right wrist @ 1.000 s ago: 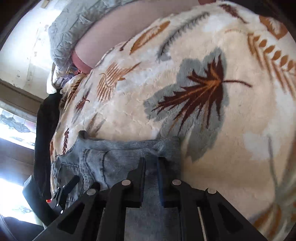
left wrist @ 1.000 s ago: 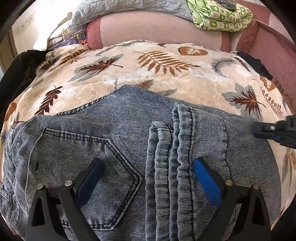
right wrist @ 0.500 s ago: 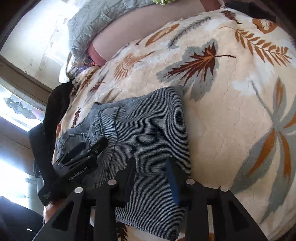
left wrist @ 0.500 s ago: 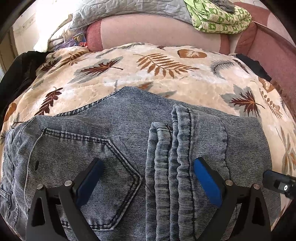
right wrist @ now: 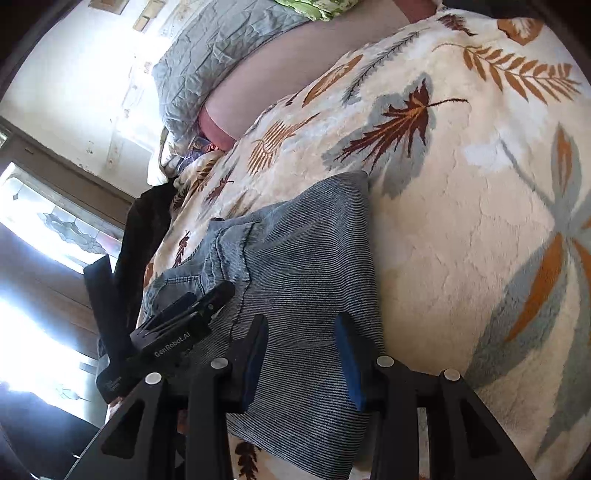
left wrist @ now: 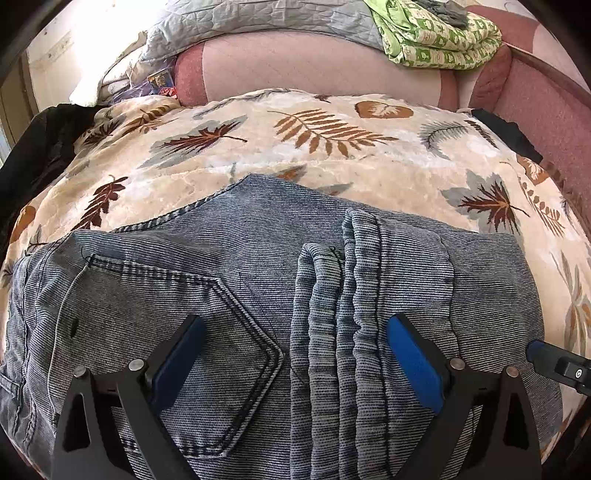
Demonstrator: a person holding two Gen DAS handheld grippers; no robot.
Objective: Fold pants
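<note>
Far left: one black cloth (left wrist: pixel 33 147) at the edge of the bed. Next to it, one soft blanket (left wrist: pixel 332 166) with leaf pictures, spread out wide. On top of the blanket, one pair of blue pants (left wrist: pixel 258 240), folded and lying flat, close to the near edge. One back pocket (left wrist: pixel 166 295) on the left part of the pants. One bumpy bunch of folded cloth (left wrist: pixel 343 295) in the middle, running from near to far.

Over the pants, the left gripper (left wrist: pixel 295 321), spread wide and pinching nothing. Two blue pads (left wrist: pixel 177 354) on it, one over the pocket, the other just right of the bumpy bunch. Pocket corner and bunch both between the pads. Hard to tell whether the pads touch the cloth.

Further right, the right gripper (right wrist: pixel 301 321), at the right end of the pants. Spread partway, not squeezing anything. Two blue pads here too, with striped pants cloth under the gap and the right edge of the pants just beside the right pad. Bare blanket past that edge.

Two grippers in all, near each other over the same pants.

At the back, left to right: one grey quilt (left wrist: pixel 258 18), one pink cushion (left wrist: pixel 314 70), one green patterned cloth (left wrist: pixel 436 40).
</note>
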